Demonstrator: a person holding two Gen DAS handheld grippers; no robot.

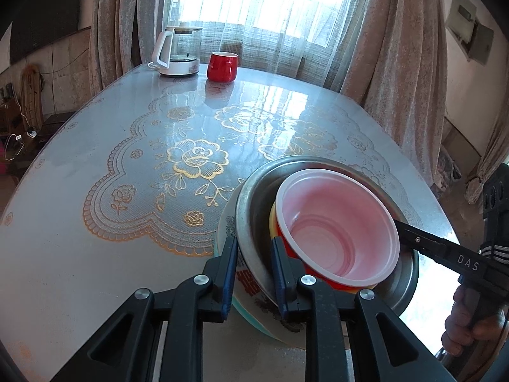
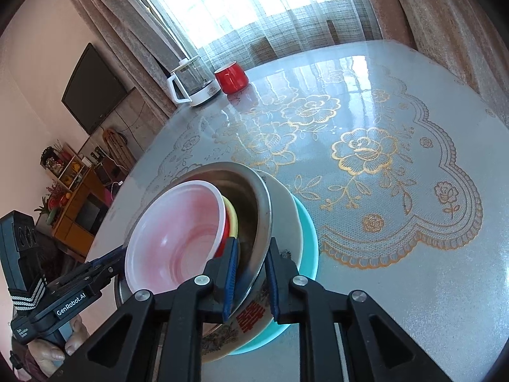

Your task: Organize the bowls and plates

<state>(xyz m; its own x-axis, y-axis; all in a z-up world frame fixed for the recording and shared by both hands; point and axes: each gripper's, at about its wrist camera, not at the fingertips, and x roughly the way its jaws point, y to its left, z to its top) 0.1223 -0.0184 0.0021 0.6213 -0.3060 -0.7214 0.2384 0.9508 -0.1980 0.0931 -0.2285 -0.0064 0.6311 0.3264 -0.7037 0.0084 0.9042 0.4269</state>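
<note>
Two grippers clamp opposite sides of one nested stack of dishes that sits near the table's (image 1: 95, 165) edge nearest the cameras. The left gripper (image 1: 253, 245) straddles the metal bowl's (image 1: 251, 210) rim at about 7 o'clock in the left wrist view, one blue pad outside and one inside, clenched on that rim. The right gripper (image 2: 251, 248) bites the same metal bowl (image 2: 254, 210) from the opposite side, at roughly 5 o'clock of the stack in its own view, its pads likewise pressed on the rim. Inside the metal bowl a white plastic bowl (image 1: 337, 222) with a pinkish interior sits in a red and yellow one, mouth opening upward and slightly tilted. Beneath lie a patterned ceramic plate (image 2: 251, 313) with red characters and a teal plate (image 2: 307, 232), lying flat or nearly so. Being round, the stack has no long axis; its openings face up. At 12 o'clock, well apart, stand a red mug (image 1: 222, 67) and a white kettle (image 1: 176, 52).
</note>
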